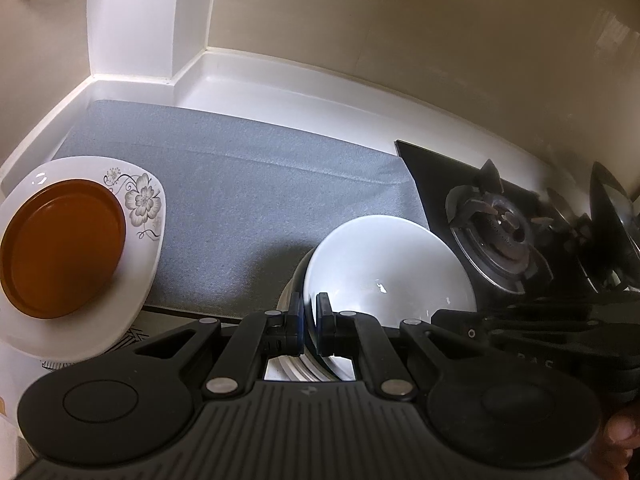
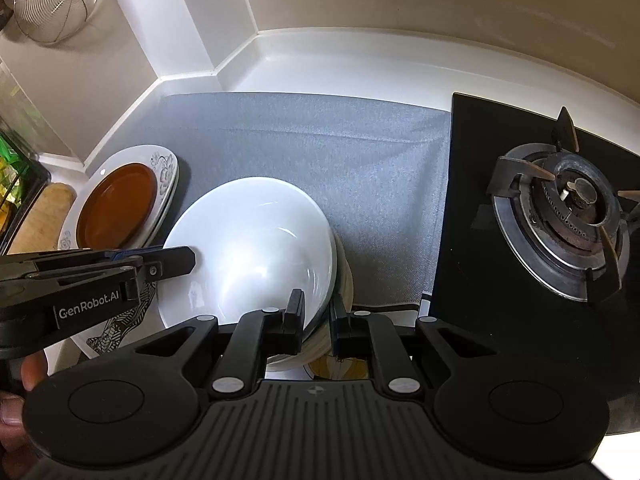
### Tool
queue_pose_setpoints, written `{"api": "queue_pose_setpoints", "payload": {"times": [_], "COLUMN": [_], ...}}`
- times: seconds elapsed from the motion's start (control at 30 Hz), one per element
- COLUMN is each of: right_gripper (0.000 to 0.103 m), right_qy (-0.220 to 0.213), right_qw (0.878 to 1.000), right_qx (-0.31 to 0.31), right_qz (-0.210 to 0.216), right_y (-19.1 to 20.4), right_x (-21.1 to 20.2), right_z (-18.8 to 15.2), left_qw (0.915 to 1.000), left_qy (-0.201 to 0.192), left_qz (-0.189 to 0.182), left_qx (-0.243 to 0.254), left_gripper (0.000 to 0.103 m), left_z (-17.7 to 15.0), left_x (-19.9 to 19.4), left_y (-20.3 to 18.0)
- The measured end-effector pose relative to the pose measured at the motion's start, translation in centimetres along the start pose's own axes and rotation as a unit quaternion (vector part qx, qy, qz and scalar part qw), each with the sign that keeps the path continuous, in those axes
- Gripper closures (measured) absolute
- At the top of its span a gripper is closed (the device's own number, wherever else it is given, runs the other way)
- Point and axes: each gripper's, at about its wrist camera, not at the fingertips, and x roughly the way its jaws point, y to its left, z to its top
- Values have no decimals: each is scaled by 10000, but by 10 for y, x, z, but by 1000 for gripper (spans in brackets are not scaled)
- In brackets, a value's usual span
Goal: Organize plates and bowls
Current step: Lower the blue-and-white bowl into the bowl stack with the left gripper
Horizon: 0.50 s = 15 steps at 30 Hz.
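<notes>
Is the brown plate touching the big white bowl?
Apart. The right wrist view shows the brown plate on the floral plate, whose rim lies between it and the white bowl.

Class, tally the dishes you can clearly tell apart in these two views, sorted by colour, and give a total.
White bowl: 1
Brown plate: 1
White floral plate: 1
Total: 3
Stacked dishes beneath the bowl are too hidden to count.
</notes>
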Motion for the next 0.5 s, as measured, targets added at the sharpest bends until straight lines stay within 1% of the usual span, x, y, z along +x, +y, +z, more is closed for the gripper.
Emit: {"api": "queue_pose_setpoints", "payload": {"times": [0.33, 0.5], "right_gripper": [89, 89], "right_qy": [38, 72], "right_qw": [9997, 9987], "right_qx": [-190, -419], "right_qz": [-141, -267], "right_y": [7, 14], "right_x": [3, 5], "right_z": [2, 3], "left_qw": [10000, 9999], "left_qy": [9, -9], "left_qz": [31, 83], "left_qx": [-53, -55], "left_gripper": [98, 98], "left_z": [-1, -1], "left_x": [2, 3], "left_y": [0, 0]}}
